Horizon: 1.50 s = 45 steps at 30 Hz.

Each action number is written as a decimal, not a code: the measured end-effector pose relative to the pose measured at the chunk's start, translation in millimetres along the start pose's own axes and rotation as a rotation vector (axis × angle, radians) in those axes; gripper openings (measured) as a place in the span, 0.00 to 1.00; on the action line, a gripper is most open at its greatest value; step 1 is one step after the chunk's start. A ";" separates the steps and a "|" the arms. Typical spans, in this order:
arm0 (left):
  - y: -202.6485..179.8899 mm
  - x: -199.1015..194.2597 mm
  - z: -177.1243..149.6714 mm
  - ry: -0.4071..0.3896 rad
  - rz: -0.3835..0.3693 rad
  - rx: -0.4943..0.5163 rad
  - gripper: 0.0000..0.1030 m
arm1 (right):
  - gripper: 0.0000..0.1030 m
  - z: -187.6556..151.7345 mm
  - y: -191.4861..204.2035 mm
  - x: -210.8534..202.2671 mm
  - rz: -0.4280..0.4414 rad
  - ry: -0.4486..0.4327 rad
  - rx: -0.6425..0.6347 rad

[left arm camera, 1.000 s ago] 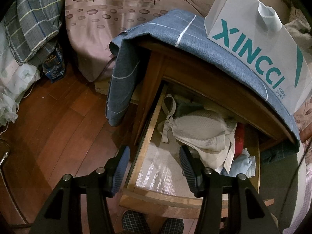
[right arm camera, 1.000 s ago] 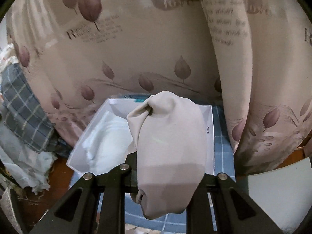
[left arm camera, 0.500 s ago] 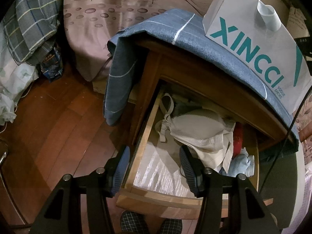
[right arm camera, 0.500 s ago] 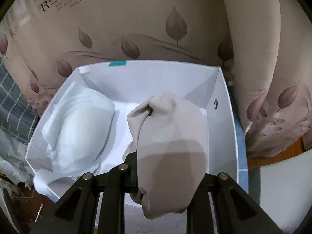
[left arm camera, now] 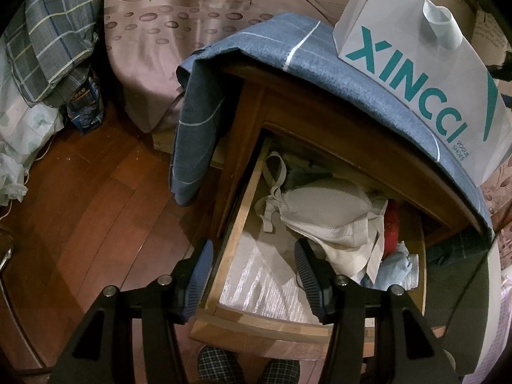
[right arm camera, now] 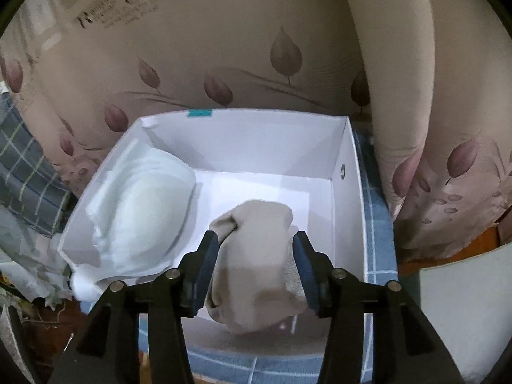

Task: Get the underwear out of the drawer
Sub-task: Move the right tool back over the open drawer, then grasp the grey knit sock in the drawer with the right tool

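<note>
The right claw [right arm camera: 254, 251] is opening, dropping the beige underwear [right arm camera: 256, 256] between its jaws into the white box [right arm camera: 347, 192]. The left claw [left arm camera: 252, 267] hangs half-open and empty above the drawer [left arm camera: 256, 321]. Next, probably reach for the white bra [left arm camera: 329, 214] ahead.

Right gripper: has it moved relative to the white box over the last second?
Yes. The right gripper has come down toward the white box; its jaws are opening around the beige underwear.

I see a matt white cardboard box [right arm camera: 347, 204] with smooth walls, holding a soft beige knit garment [right arm camera: 256, 256] and a padded pale cloth bra [right arm camera: 144, 211]. The wooden drawer [left arm camera: 224, 256] looks varnished, its bottom lined with shiny ribbed paper. The floor [left arm camera: 96, 192] is glossy wood. The gripper pads [left arm camera: 198, 272] look like ribbed blue rubber.
</note>
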<state>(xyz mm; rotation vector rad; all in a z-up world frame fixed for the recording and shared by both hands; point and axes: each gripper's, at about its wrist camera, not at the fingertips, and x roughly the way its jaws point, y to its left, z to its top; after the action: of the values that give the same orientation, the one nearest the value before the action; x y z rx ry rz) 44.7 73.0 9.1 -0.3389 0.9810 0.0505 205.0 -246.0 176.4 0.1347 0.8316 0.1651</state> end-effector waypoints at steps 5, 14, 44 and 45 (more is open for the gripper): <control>-1.0 0.2 -0.7 0.002 0.006 0.004 0.53 | 0.47 -12.5 3.1 -35.2 0.032 -0.015 -0.034; -0.4 0.2 0.6 0.006 0.010 0.007 0.53 | 0.48 -88.0 -1.5 -71.6 0.081 0.062 -0.105; 4.0 -3.2 -0.1 0.007 -0.014 -0.007 0.53 | 0.48 -256.6 -24.0 130.6 -0.079 0.433 0.195; 3.9 -3.3 0.0 0.007 -0.015 -0.007 0.53 | 0.48 -257.1 -24.3 132.5 -0.089 0.429 0.204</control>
<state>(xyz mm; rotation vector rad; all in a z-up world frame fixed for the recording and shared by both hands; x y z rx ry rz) 42.1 77.1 10.8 -0.3532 0.9850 0.0397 103.8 -229.6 -95.2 0.2593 1.2805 0.0232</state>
